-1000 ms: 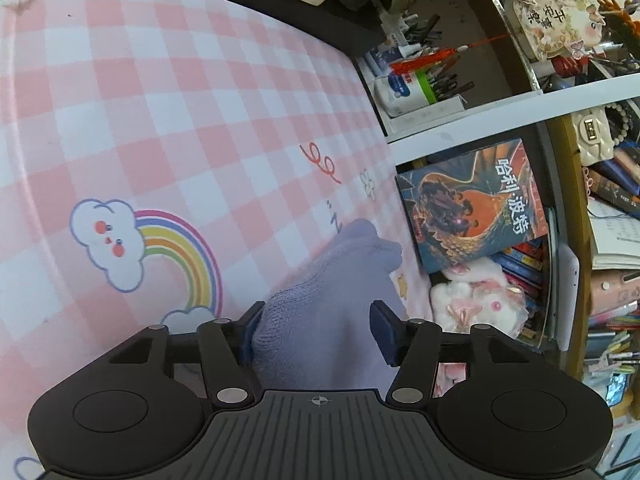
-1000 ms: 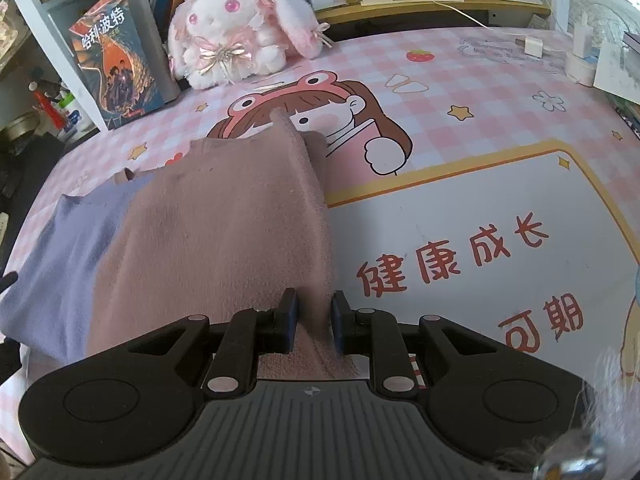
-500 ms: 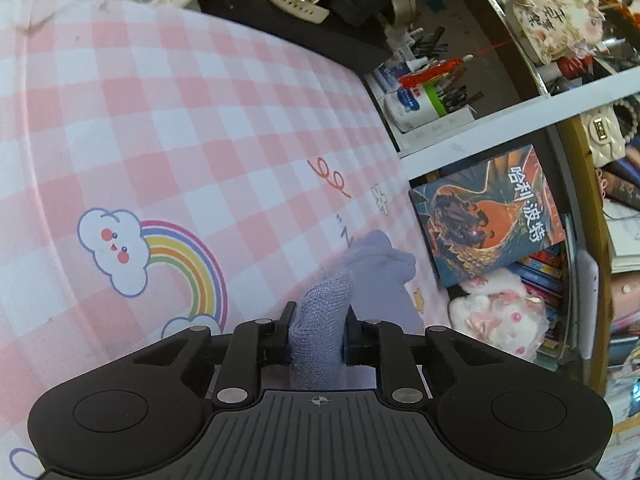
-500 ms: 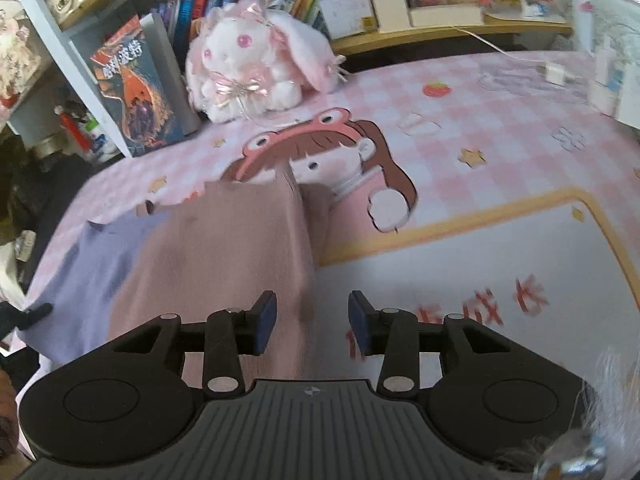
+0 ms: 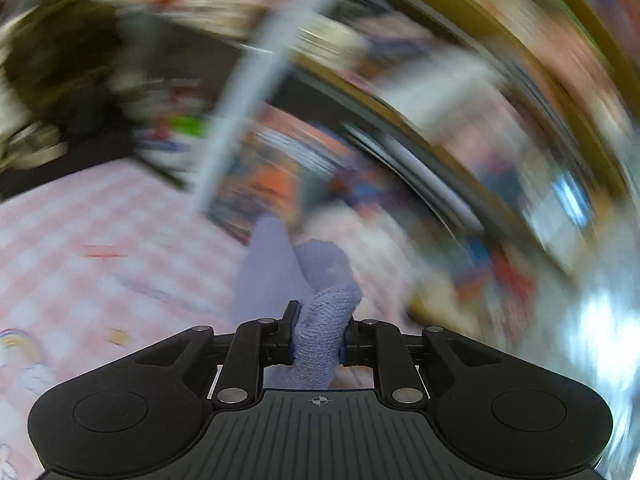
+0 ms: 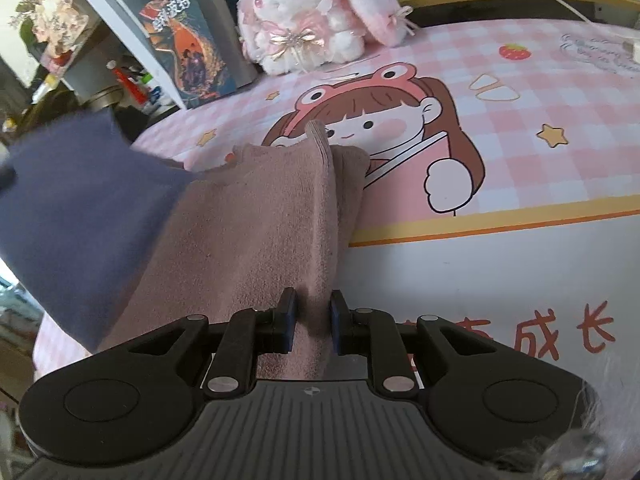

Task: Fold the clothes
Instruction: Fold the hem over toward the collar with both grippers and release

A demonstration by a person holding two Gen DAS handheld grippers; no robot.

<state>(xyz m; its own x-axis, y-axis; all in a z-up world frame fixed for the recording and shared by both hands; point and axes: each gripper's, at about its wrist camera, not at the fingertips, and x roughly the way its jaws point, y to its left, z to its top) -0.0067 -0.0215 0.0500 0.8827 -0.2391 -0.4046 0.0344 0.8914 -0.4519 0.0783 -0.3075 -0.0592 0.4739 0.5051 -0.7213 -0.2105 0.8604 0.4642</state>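
Observation:
A knit garment, mauve-pink on one side and lavender-blue on the other, lies on the pink checked table mat. My right gripper is shut on the pink edge of the garment and holds it off the mat. My left gripper is shut on a bunched fold of the lavender part and lifts it; the left wrist view is heavily motion-blurred. In the right wrist view the lavender side rises at the left.
A white and pink plush rabbit sits at the back of the mat beside a standing book. Shelves with books and small items line the back and left. A cable and charger lie at the far right.
My right gripper, open half a second ago, has shut on the pink edge. My left gripper has swung up and round fast with the lavender fold, raising that side of the garment.

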